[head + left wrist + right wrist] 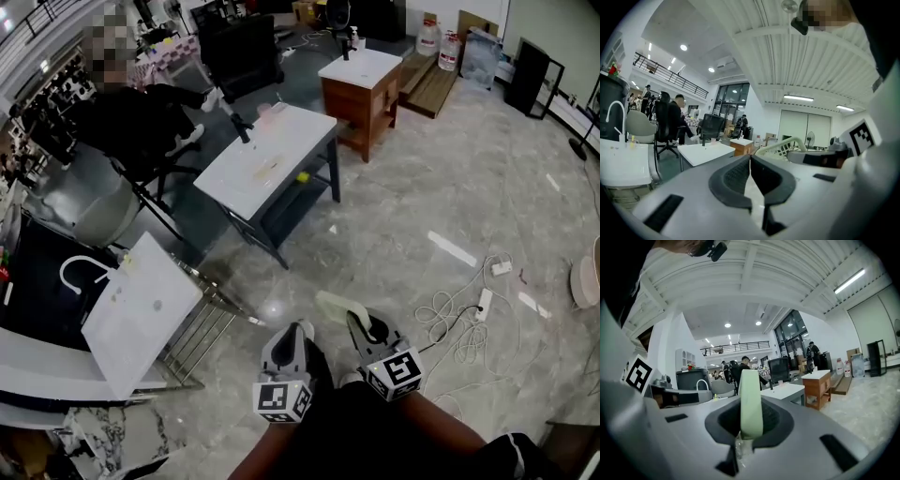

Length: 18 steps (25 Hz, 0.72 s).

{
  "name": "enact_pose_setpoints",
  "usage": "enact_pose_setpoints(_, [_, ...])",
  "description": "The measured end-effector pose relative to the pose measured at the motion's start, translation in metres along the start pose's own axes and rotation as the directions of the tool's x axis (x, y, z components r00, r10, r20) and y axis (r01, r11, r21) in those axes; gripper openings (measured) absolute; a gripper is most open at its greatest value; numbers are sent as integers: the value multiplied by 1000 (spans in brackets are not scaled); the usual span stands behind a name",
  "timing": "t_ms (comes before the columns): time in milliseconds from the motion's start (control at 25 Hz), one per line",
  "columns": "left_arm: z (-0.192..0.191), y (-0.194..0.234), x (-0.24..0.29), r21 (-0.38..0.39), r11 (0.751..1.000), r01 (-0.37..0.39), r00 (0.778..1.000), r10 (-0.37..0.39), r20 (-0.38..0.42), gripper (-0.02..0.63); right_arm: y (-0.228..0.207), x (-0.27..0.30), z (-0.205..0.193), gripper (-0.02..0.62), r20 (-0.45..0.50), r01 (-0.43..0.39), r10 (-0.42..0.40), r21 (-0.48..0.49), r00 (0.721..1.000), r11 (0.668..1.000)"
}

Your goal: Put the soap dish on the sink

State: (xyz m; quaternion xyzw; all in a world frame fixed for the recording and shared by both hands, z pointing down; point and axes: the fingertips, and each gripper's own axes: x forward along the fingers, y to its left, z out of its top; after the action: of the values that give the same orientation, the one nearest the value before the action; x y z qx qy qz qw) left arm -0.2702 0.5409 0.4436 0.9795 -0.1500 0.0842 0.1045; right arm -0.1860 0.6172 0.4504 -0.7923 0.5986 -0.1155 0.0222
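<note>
— While the pale green plastic soap dish (751,401) stands on its edge between the jaws of the right gripper (364,326), where is it in the room?
— It is in the air, low in front of the person, above the grey marble floor (403,225). The right jaws are clamped on its narrow edge, and the dish sticks out forward from them.
— And the left gripper (298,330)?
— It is just beside the right one and does not touch the dish. Its jaws are together with nothing between them.
— Where is the sink?
— The white rectangular sink (141,314) with the curved white tap (80,272) sits on a metal frame at the person's left, well apart from both grippers. No dish lies on it.
— What else is around?
— A white table with a dark frame (267,155) is further ahead. Behind it there is a wooden cabinet with a white top (361,80), and white cables (459,323) lie on the floor at the right.
— How far is the task, then?
— I judge it is about in the middle. The grasp is done, but the carrying and the placing remain. The person must turn left, bring the dish over the sink top, lay it flat and open the jaws.
</note>
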Motion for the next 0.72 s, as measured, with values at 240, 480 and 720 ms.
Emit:
enact_pose_setpoints(240, [-5, 7, 6, 26, 999, 27, 1000, -27, -9, 12, -3, 13, -4, 25, -16, -1, 0, -40, 1000, 999])
enact_pose_setpoints(480, [-11, 35, 33, -10, 999, 39, 999, -39, -26, 12, -19, 48, -6, 25, -52, 31, -33, -35, 998, 999])
enact_pose_setpoints(720, [9, 80, 83, -58, 997, 46, 999, -46, -1, 12, -39, 109, 18, 25, -45, 33, -36, -70, 998, 997])
